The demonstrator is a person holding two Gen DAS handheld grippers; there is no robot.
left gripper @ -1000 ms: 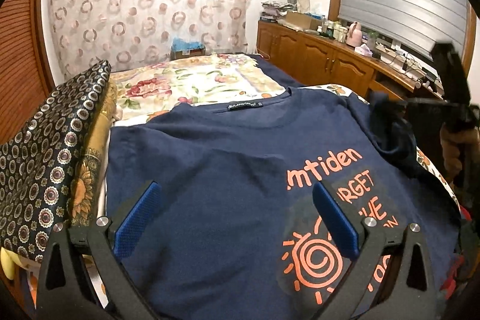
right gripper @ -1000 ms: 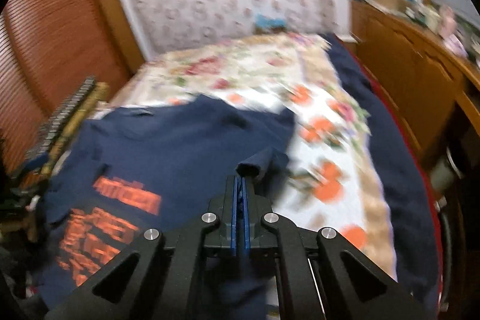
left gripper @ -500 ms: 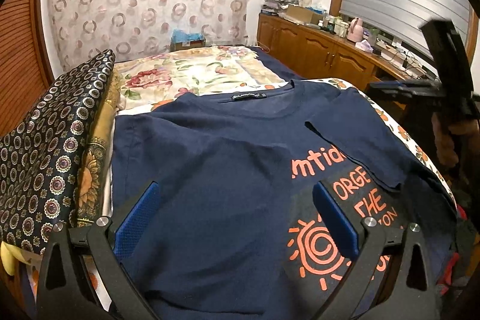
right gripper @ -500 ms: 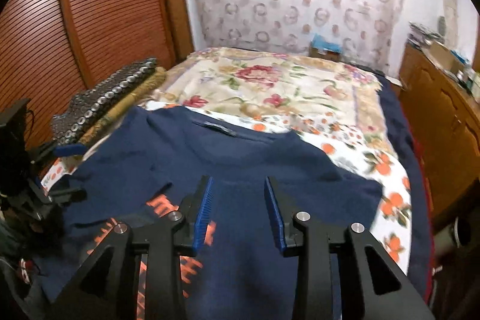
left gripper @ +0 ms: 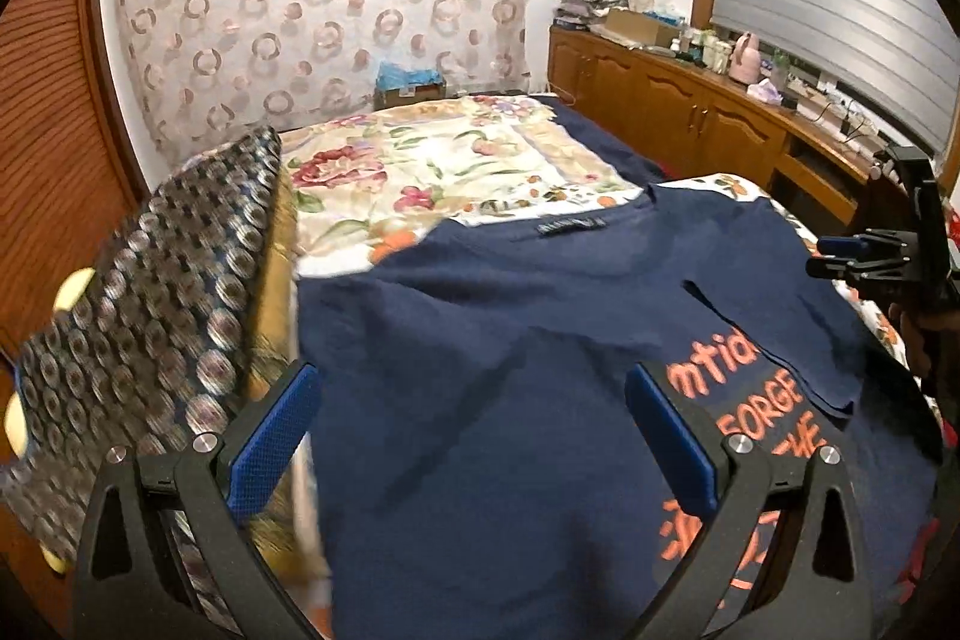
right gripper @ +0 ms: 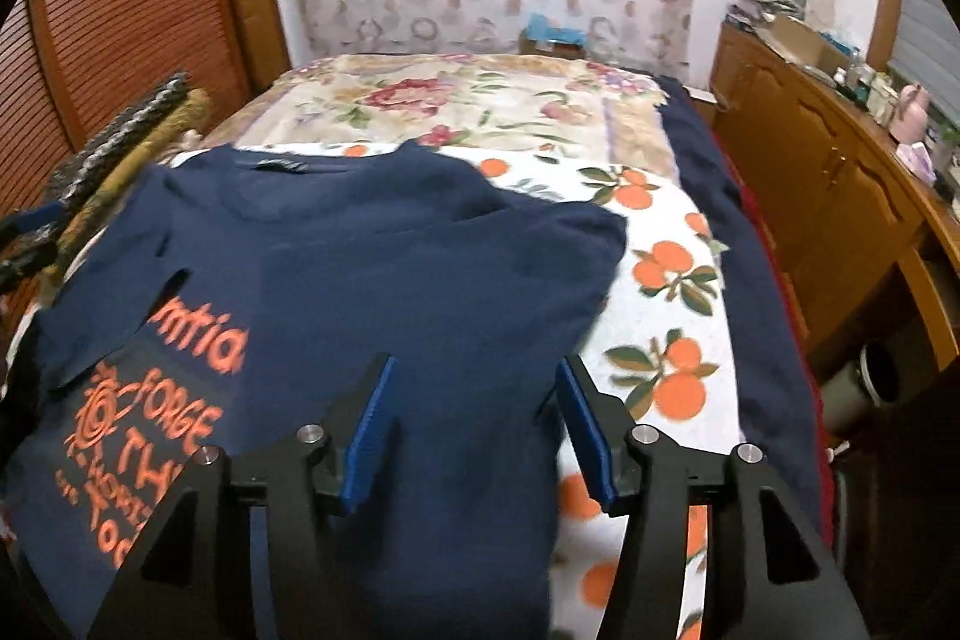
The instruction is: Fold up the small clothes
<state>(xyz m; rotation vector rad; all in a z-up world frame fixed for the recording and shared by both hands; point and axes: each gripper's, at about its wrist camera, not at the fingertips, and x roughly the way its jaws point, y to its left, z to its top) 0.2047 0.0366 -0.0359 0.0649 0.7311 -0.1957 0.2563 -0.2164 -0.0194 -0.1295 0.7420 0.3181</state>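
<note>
A navy T-shirt (left gripper: pixel 516 340) with orange lettering lies print side up on a bed (right gripper: pixel 672 292), its collar at the far end and its hem near the cameras, so its long axis runs near to far. Both sleeves look folded in over the chest. The left gripper (left gripper: pixel 474 442) hangs over the shirt's near left part, its blue pads wide apart and holding nothing. The right gripper (right gripper: pixel 477 430) hangs over the shirt's near right edge, also spread apart and empty, one pad above navy cloth and the other above the orange-fruit bedspread. Each gripper is nearest its own bottom corner of the shirt. A likely next move is to pinch the hem and carry it far, toward the collar. A patterned cushion (left gripper: pixel 156 304) leans just left of the shirt.
</note>
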